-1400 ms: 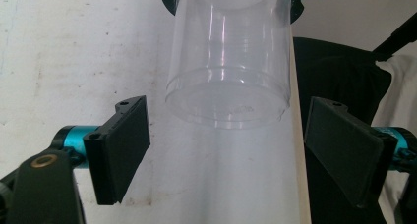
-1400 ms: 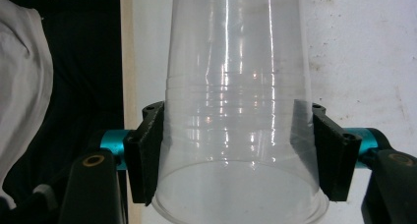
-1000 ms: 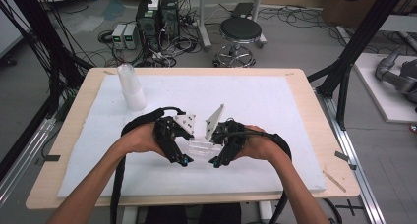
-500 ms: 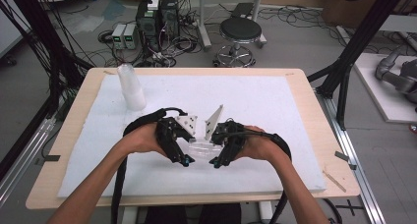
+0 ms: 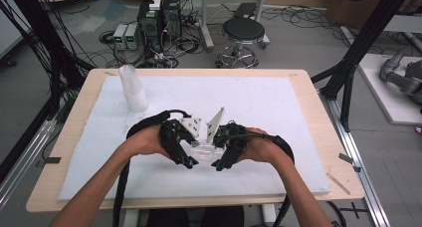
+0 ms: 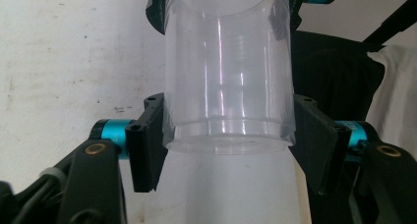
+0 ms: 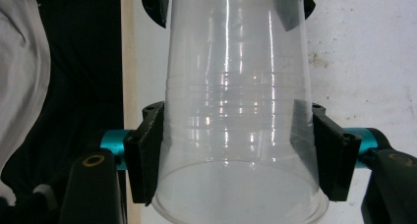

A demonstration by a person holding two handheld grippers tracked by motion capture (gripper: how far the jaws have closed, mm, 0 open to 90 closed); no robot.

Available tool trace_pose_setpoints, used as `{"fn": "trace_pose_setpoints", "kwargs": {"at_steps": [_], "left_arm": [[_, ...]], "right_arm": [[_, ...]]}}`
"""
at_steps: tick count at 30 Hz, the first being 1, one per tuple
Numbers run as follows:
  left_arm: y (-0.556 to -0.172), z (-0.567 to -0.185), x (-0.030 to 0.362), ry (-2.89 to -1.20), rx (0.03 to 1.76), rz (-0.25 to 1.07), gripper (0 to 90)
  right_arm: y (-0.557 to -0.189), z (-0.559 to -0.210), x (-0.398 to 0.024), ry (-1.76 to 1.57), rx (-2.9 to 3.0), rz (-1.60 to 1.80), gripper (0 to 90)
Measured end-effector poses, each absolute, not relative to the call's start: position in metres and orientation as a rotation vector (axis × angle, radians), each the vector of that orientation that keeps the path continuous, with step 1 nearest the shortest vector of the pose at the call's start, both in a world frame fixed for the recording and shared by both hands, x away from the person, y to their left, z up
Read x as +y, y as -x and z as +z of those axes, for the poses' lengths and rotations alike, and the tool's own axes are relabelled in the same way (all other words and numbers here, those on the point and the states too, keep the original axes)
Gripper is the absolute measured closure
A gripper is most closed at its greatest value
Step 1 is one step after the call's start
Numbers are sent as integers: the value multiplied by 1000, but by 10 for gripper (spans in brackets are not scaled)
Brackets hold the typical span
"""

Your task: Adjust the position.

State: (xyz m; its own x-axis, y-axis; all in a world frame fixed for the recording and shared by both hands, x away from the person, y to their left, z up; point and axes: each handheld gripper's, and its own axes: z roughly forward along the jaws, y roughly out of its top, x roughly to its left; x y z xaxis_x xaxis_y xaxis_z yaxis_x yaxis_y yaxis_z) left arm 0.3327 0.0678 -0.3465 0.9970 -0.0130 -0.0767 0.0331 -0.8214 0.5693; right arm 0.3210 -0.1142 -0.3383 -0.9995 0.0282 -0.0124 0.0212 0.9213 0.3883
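Between the two hands, low over the white foam-covered wooden bench (image 5: 278, 107), a clear, ribbed plastic cup (image 5: 203, 151) is lying on its side, and it is really two cups nested together. The left gripper (image 5: 189, 163) has just been closing its jaws: a second ago they were standing wider, and now, in the left gripper view, its black fingers (image 6: 147, 145) are pressing on both sides of the cup's narrower base end (image 6: 228, 111), just above the small step near the bottom. The right gripper (image 5: 217, 166) is holding steady, its fingers (image 7: 147, 150) clenched on the wide rim end of the cup (image 7: 236, 135), with the open mouth facing its camera. In each gripper view the other gripper's jaws are showing at the top, gripping the far end.

Both hands are keeping their place above the near middle of the bench, wrists angled inward. With each end now grasped, the pair is looking ready to be pulled apart, one cup sliding out of the other; that seems to be the step in hand. A tall stack of similar translucent cups (image 5: 132, 89) is standing upside down at the far left of the bench, well apart from the hands.
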Motion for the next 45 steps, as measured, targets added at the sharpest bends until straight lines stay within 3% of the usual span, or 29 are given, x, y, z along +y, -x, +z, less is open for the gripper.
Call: {"fn": "trace_pose_setpoints", "kwargs": {"at_steps": [3, 12, 15, 19, 32, 45], "left_arm": [[-333, -348, 69, -2521, 20, -106, 407], [-333, -347, 70, -2511, 19, -98, 417], [-333, -347, 70, -2515, 10, -95, 419], [-333, -347, 71, -2514, 15, -89, 421], [-331, -359, 87, -2437, 57, -87, 420], [-331, -384, 132, -2192, 155, -92, 419]], "right_arm": [[-321, -339, -114, -34, 3062, 613, 322], [-322, -338, -114, -35, 3063, 619, 319], [-322, -338, -115, -36, 3060, 626, 278], [-323, -339, -115, -36, 3055, 657, 131], [-323, -334, -132, -76, 2958, 959, 128], [-321, -328, -160, -133, 2802, 1278, 129]]}}
